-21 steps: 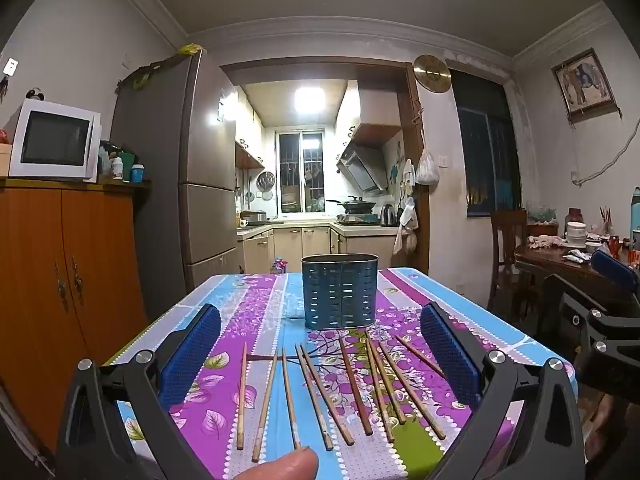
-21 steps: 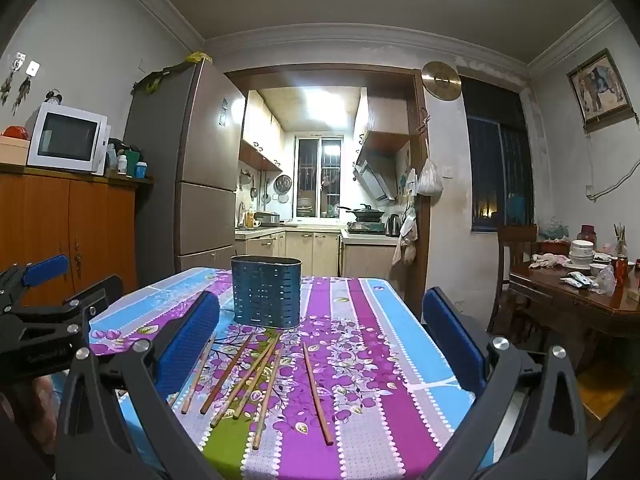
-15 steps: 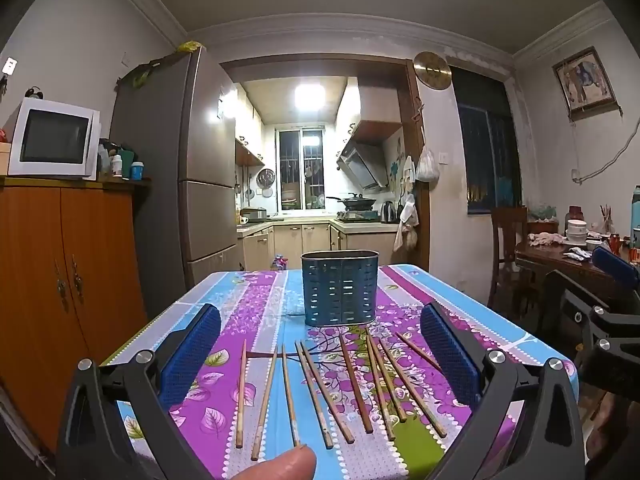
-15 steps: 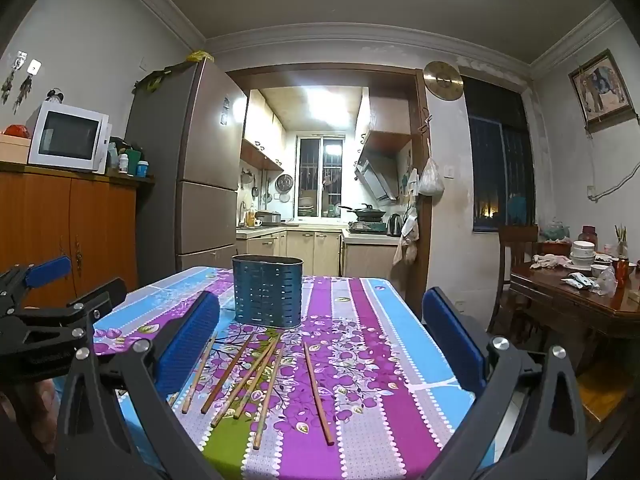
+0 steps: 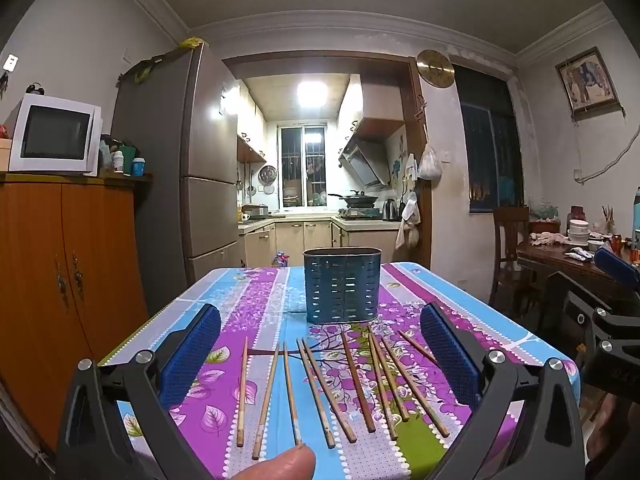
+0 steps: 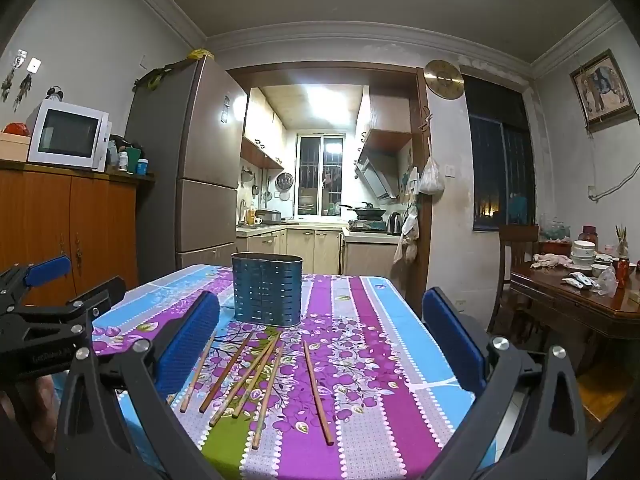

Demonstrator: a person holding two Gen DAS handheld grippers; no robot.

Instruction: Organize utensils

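1. Hovering wide open and empty, the left gripper [image 5: 320, 356] and right gripper [image 6: 320, 340] look unchanged.
2. Chopsticks [image 5: 344, 384] lie untouched before the holder [image 5: 342, 285]; sorting hasn't begun.

1. The chopsticks [image 5: 356, 384] look like bare wood, matt brown, some worn pale near one end.
2. The utensil holder [image 5: 342, 286] looks like perforated sheet metal, dark blue with a dull sheen.
3. The worktop [image 5: 256, 304] wears a smooth, floral-printed cover with a faint gloss.
4. The fingers [image 5: 192, 354] carry blue pads with a fine rough texture on matt black plastic frames.
5. The cabinet [image 5: 48, 264] is glossy orange wood.
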